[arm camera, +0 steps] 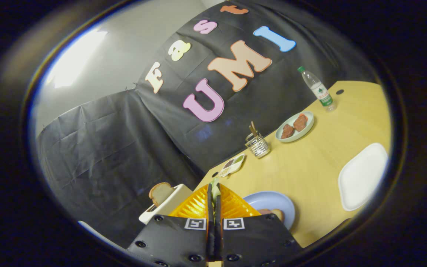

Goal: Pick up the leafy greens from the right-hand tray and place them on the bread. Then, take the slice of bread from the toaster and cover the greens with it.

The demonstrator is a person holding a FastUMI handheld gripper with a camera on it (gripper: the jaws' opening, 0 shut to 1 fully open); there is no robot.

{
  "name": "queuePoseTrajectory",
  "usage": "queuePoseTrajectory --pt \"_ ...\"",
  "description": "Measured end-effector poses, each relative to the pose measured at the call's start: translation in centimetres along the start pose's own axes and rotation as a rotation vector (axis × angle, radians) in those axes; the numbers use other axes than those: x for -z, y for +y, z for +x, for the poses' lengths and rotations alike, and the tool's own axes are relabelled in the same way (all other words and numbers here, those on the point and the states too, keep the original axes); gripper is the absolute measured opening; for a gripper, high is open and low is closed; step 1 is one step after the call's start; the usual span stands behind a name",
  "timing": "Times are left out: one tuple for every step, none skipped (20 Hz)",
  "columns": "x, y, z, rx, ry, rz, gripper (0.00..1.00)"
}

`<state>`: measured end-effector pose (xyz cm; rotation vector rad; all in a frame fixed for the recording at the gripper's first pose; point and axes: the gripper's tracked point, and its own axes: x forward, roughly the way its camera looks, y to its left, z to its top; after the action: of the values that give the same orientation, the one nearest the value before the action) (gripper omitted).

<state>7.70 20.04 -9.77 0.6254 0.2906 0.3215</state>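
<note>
My gripper (213, 193) is shut on a pale leafy green (216, 188), which sticks out just past the fingertips. It is raised above the table and the view is tilted. To the right of the fingers lies a light blue plate (271, 202) with a slice of bread (277, 214) at its near side, partly hidden by the gripper body. On the other side of the fingers stands a white toaster (169, 207) with a slice of bread (160, 192) poking out of its slot. A white tray (361, 181) lies further right.
On the wooden table (310, 163), beyond the fingers, are a small divided dish (232, 165), a wire utensil holder (258, 145), a green plate (308, 128) holding two pieces of meat, and a water bottle (318, 89). The black cloth wall rises behind them.
</note>
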Motion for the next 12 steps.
queuePoseTrajectory --pt "0.7 0.0 0.8 0.005 -0.002 0.031 0.03" --pt "1.5 -0.2 1.4 0.015 -0.003 0.057 0.03" --pt "2.2 -0.7 2.1 0.039 0.01 0.071 0.03" --pt "3.2 -1.4 2.6 0.061 0.033 0.08 0.03" --pt "4.0 -1.9 2.8 0.079 0.06 0.092 0.03" --pt "4.6 -2.7 2.8 0.115 0.078 0.091 0.04" --pt "4.6 -3.9 2.7 0.154 0.078 0.082 0.04" --pt "4.6 -4.9 2.4 0.197 0.079 0.064 0.03" --pt "4.6 -5.6 2.1 0.231 0.08 0.046 0.03" --pt "4.7 -6.2 1.9 0.259 0.082 0.032 0.04" --pt "4.8 -6.5 1.7 0.276 0.086 0.016 0.04" --pt "4.8 -6.9 1.5 0.292 0.085 0.001 0.04"
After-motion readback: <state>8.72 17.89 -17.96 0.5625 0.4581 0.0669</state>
